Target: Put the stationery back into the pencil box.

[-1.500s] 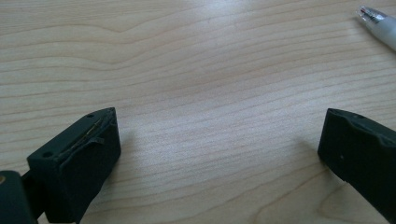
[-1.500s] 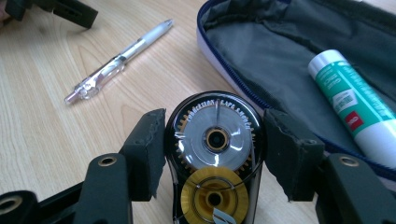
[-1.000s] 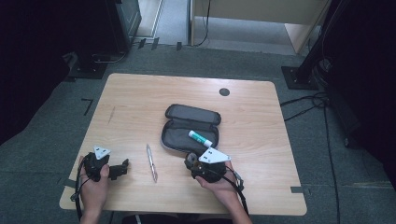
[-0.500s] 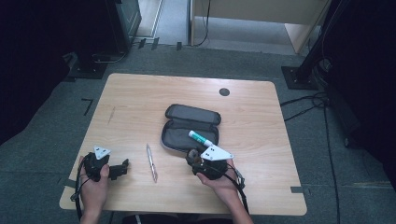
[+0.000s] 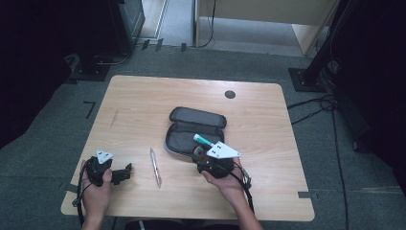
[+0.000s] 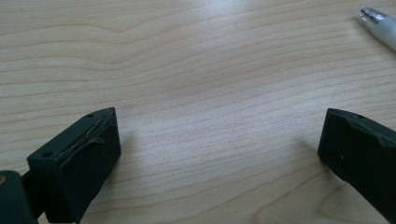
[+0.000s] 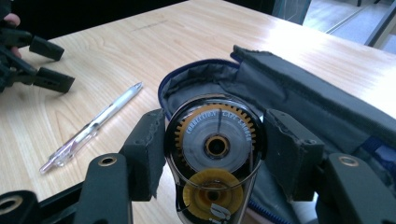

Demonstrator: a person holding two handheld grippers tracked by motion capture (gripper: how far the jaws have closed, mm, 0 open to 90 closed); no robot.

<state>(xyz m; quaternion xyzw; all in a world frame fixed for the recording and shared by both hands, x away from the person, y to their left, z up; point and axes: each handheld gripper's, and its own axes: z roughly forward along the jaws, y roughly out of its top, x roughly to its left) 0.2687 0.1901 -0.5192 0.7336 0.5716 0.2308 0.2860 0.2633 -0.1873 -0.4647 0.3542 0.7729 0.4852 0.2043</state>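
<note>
An open dark grey pencil case [image 5: 195, 125] lies mid-table, and a teal-and-white stick [image 5: 203, 140] shows at its near edge. My right gripper [image 5: 200, 154] hovers at that edge. In the right gripper view, my right gripper [image 7: 215, 140] is shut on a clear correction tape dispenser [image 7: 215, 154], with one jaw against each side of it and the case [image 7: 299, 107] just behind. A clear pen [image 5: 155, 166] lies on the wood between the two hands. My left gripper [image 5: 125, 172] rests near the front left corner, open and with nothing in it [image 6: 219, 130].
The wooden table [image 5: 143, 105] has a round black cable grommet [image 5: 230, 94] at the back. The pen's tip [image 6: 376, 18] lies just beyond my left gripper. My left gripper [image 7: 39, 58] and the pen [image 7: 93, 126] appear left of the case in the right gripper view.
My right gripper has shifted slightly forward toward the case with the correction tape held. The left gripper and the pen have stayed put.
</note>
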